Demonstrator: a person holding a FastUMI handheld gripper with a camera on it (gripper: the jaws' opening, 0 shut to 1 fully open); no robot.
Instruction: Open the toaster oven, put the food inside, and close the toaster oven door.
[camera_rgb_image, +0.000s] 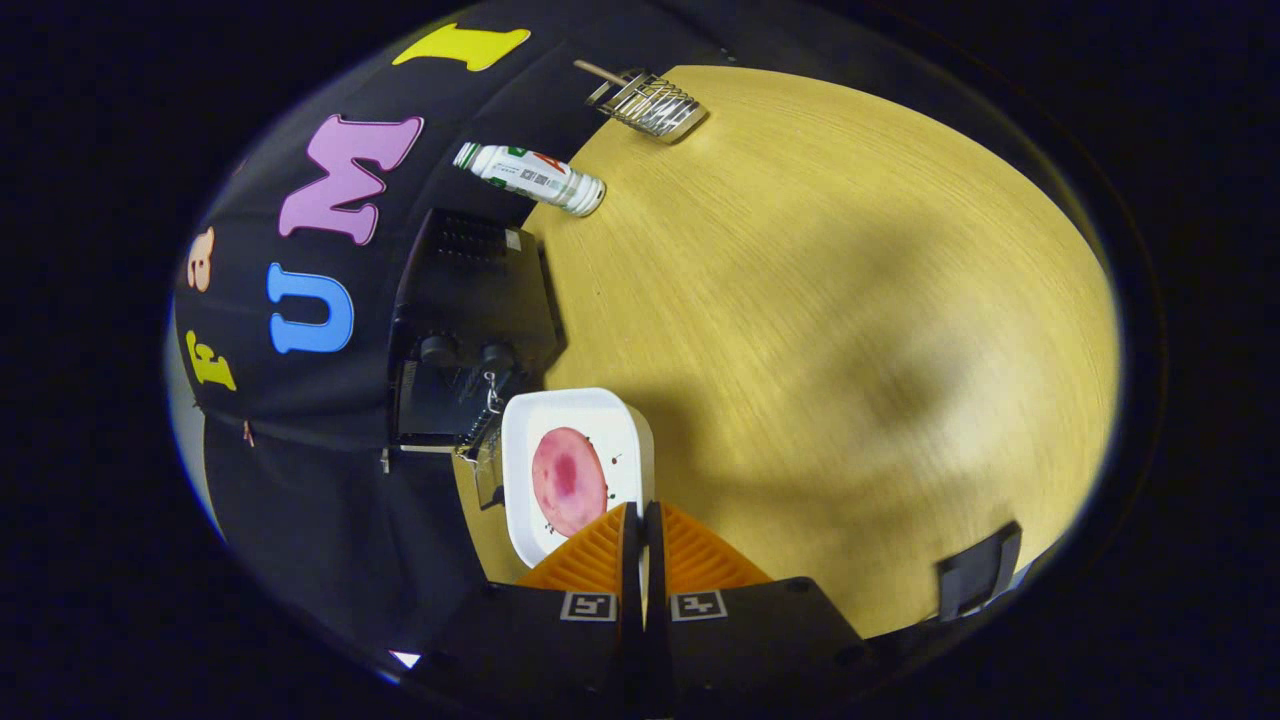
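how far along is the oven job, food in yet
Door: the toaster oven looks open, its door dropped toward the white tray. In hand: the gripper is shut on the tray's rim, the pink food on the tray, outside the oven. Left: slide the food in, close the door.

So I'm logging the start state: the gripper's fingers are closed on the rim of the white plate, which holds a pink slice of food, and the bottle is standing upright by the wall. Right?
Not quite: the bottle lies on its side by the wall. The gripper view shows this. As you said, the gripper is closed on the rim of the white plate, which holds the pink slice of food.
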